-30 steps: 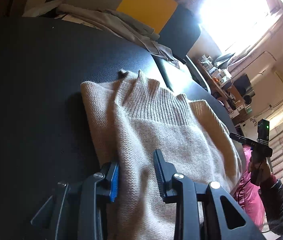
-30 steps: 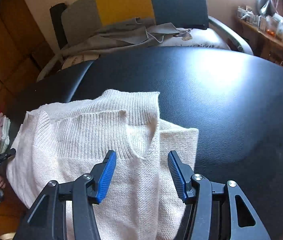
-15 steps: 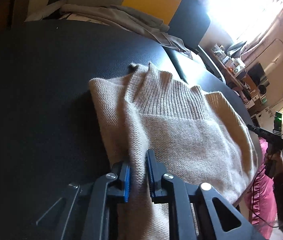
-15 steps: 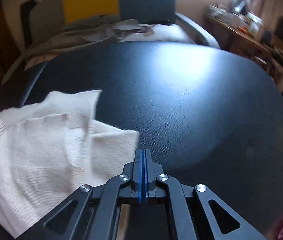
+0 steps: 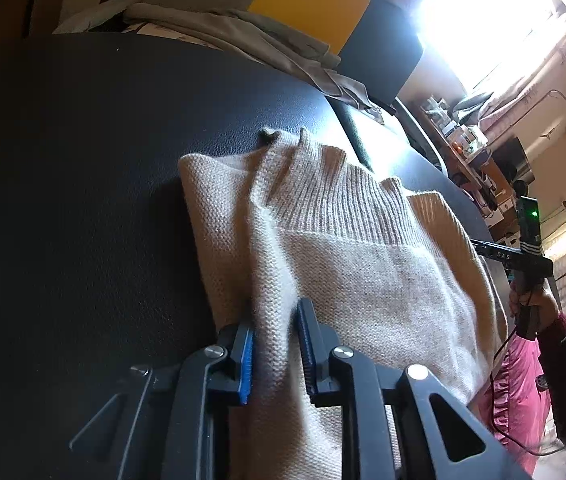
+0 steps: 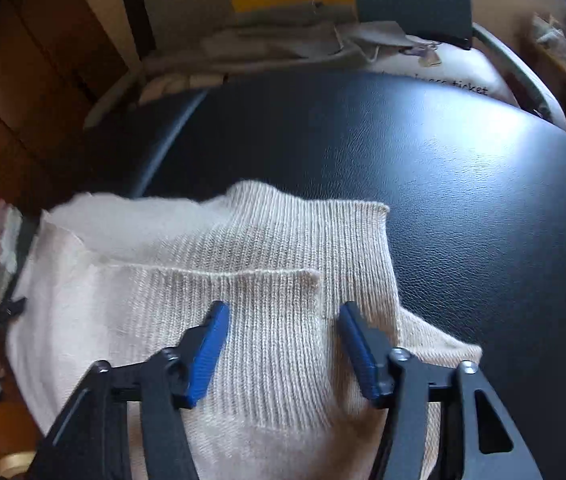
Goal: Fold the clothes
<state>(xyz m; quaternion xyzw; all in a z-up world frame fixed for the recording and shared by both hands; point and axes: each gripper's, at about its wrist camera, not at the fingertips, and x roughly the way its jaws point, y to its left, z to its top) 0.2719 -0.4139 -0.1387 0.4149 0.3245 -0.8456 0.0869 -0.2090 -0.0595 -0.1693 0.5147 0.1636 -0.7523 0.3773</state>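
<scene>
Now the soft beige knitted sweater (image 5: 347, 272) lies bunched on the black leathery worktop (image 5: 75, 200), partly folded over itself. The left hand-held gripper (image 5: 275, 348) pinches a ridge of the knit between its blue pads, while the right hand-held gripper (image 6: 283, 344) hovers wide open over the ribbed part. To fold neatly, I think both should grab near the edges and pull gently so the knit stays flat.

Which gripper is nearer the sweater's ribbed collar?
Right. The right gripper straddles the ribbed collar itself, fingers open. The left gripper pinches a fold of the sweater lower down its body.
</scene>
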